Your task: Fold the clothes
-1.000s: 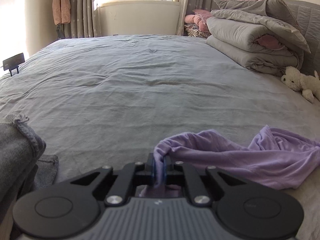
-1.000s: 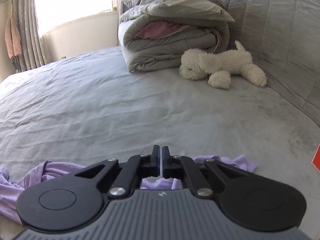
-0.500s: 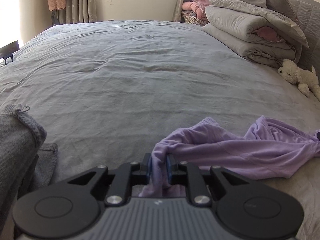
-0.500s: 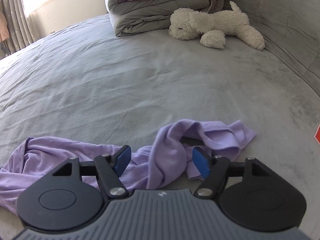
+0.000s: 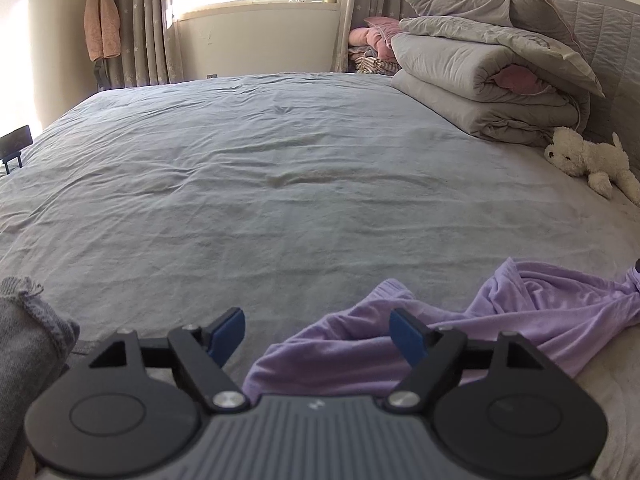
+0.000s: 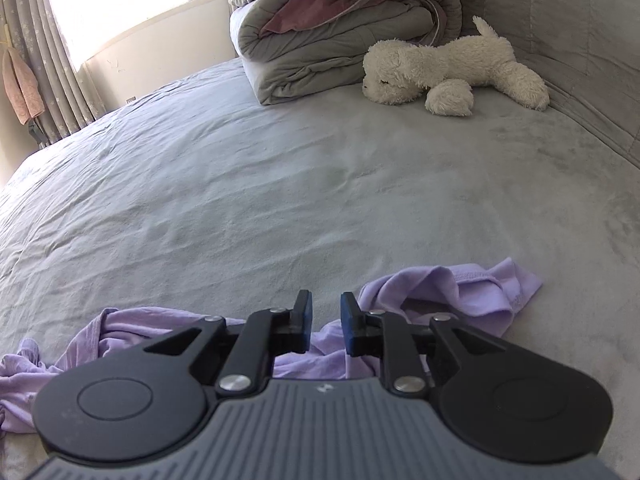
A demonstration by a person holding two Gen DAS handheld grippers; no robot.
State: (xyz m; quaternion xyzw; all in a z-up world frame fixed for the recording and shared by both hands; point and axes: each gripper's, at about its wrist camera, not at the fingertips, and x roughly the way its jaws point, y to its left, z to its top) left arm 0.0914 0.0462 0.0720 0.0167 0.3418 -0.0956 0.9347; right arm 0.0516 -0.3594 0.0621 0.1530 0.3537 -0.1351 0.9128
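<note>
A crumpled lilac garment (image 5: pixel 540 312) lies along the near edge of the grey bed (image 5: pixel 280 180). My left gripper (image 5: pixel 318 332) is open wide just above the garment's left end, and the cloth lies loose between and under its blue pads. In the right wrist view the same lilac garment (image 6: pixel 460 288) spreads from lower left to a bunched right end. My right gripper (image 6: pixel 326 322) hovers over its middle with the jaws close together but a clear gap between them. No cloth is pinched there.
A grey knit garment (image 5: pixel 28 344) lies at the near left. A folded grey duvet (image 5: pixel 480 80) and a white plush dog (image 5: pixel 588 158) sit by the padded headboard (image 5: pixel 612 60). Both also show in the right wrist view: duvet (image 6: pixel 340 40), plush dog (image 6: pixel 452 72).
My left gripper, shut on the lilac cloth a second ago, has opened wide and let it drop. The right gripper went from shut to wide open and has now narrowed again.
</note>
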